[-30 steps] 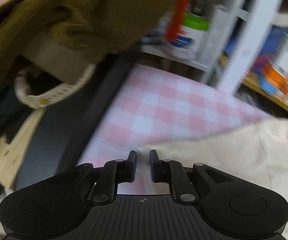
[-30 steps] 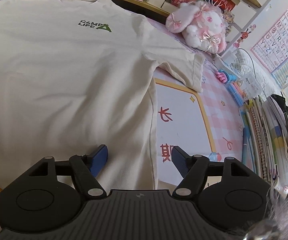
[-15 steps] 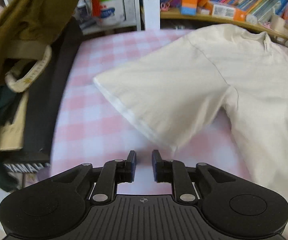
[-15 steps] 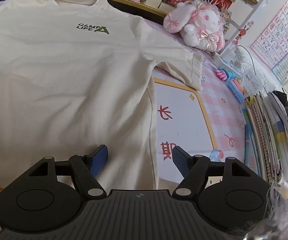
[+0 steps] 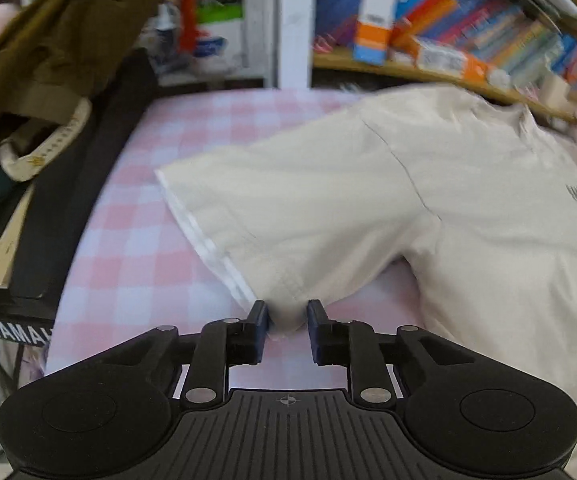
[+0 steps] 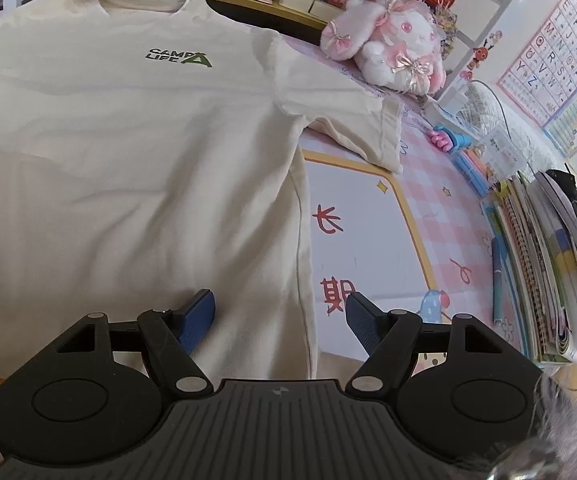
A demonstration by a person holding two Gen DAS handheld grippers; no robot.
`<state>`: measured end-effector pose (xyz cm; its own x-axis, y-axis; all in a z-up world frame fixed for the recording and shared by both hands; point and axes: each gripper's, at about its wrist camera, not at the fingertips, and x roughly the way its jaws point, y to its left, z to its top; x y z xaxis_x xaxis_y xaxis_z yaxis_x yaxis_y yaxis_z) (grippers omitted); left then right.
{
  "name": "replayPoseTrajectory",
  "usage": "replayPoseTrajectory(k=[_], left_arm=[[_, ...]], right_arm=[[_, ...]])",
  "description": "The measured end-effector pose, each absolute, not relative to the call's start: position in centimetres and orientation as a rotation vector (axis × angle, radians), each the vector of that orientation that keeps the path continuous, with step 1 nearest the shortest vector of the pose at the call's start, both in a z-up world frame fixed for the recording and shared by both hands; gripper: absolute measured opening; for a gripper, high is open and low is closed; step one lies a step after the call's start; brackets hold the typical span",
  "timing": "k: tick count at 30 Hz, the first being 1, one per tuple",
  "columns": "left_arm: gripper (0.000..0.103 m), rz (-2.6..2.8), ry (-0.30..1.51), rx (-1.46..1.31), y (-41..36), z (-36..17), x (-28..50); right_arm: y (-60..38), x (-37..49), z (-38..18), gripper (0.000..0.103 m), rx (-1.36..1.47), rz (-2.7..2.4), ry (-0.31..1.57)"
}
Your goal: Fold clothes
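Observation:
A cream T-shirt (image 6: 136,152) with a green "CAMP LIFE" print lies spread flat, front up, on a pink checked table cover (image 5: 136,256). In the left wrist view its sleeve (image 5: 296,216) points toward me. The sleeve's lower corner sits in the narrow gap of my left gripper (image 5: 287,314), whose jaws stand slightly apart and do not visibly pinch the cloth. My right gripper (image 6: 280,308) is wide open low over the shirt's side seam near the hem, one finger (image 6: 198,316) on the cloth, the other over the printed mat (image 6: 368,240).
Bookshelves (image 5: 468,52) run along the back edge. An olive garment (image 5: 60,40) and a dark stack hang at the left. A pink plush rabbit (image 6: 388,56) sits past the other sleeve, and stacked notebooks (image 6: 548,264) line the right edge.
The left gripper swung right from the shelf corner and moved up to the sleeve, whose corner now lies between its slightly wider fingers. The right gripper has barely shifted.

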<state>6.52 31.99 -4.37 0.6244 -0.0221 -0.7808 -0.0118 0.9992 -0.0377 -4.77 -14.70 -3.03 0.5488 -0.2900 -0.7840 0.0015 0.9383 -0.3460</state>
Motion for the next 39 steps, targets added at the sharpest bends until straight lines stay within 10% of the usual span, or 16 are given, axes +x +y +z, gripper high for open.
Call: replayPoseTrajectory(k=[13, 30, 39], left_arm=[[0.021, -0.185, 0.74, 0.086, 26.4, 1.7, 9.7], [0.017, -0.231, 0.906, -0.306, 13.7, -4.3, 35.0], [0.022, -0.191, 0.874, -0.272, 13.9, -4.9, 34.6]], right_arm=[[-15.8, -5.1, -2.8, 0.064, -0.282, -0.17, 0.98], [-17.4, -4.3, -2.8, 0.064, -0.177, -0.151, 0.986], [-17.7, -3.2, -2.9, 0.064, -0.203, -0.131, 0.993]])
